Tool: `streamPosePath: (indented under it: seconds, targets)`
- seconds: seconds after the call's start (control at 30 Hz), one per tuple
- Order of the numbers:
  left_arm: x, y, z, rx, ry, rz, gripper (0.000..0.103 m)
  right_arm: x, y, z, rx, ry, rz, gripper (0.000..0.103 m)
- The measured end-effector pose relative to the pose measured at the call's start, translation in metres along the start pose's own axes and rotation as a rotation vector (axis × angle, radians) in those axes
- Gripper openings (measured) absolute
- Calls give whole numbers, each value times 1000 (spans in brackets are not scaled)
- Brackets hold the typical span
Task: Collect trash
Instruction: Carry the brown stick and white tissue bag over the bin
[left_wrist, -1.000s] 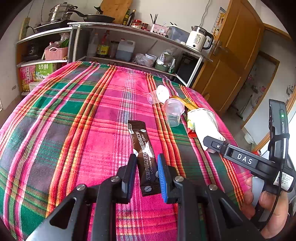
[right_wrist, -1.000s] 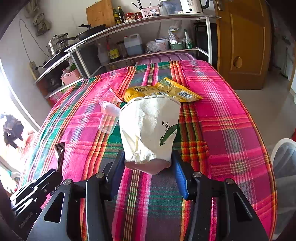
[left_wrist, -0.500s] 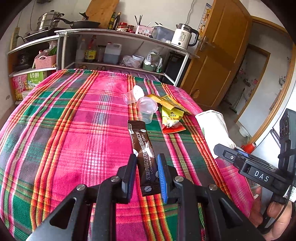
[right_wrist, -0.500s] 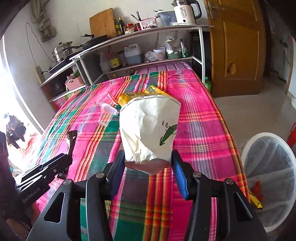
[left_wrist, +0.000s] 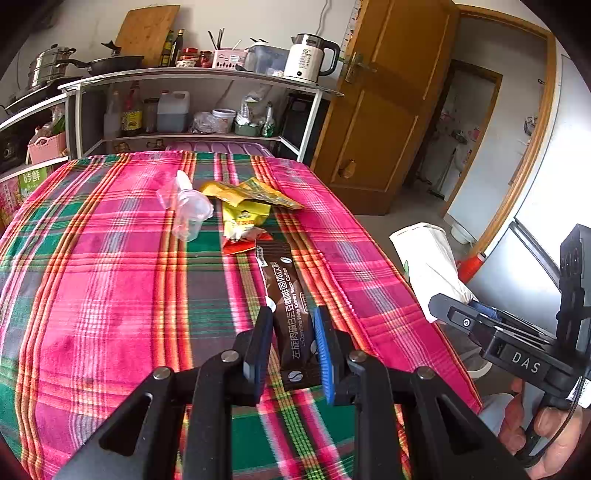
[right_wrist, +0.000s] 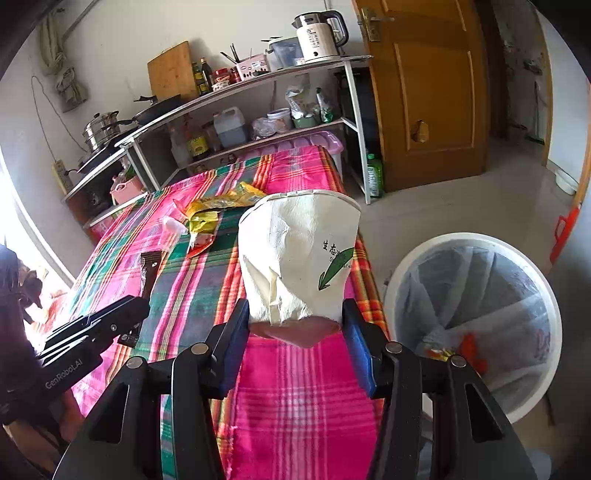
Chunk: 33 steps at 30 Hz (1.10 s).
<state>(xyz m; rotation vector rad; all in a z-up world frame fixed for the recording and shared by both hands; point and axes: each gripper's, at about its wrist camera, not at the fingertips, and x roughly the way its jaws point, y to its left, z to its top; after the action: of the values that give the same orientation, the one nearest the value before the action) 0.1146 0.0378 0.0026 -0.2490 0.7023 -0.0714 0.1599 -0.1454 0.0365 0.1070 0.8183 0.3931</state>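
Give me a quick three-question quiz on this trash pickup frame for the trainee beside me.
1. True or false: the left gripper is shut on the brown coffee sachet.
2. Multiple choice: the right gripper holds A) a clear plastic cup, B) a crumpled white paper cup, C) a yellow wrapper.
3. Fill in: the white trash bin stands on the floor to the ____ of the paper cup in the right wrist view.

Key: 1 true; 2 B; 3 right. Still on the plaid tablecloth: yellow wrappers and clear plastic cups.
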Motion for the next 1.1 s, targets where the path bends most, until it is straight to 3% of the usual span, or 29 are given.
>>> streamPosePath:
  seconds: [0.57,1.1]
  targets:
    - [28,-94,8,139,32,-142,24,-41,-78,-15,119,-45,-102,51]
    - [62,-160,9,218,70,-228,24,-51,-138,-30,223,-40,-180,51]
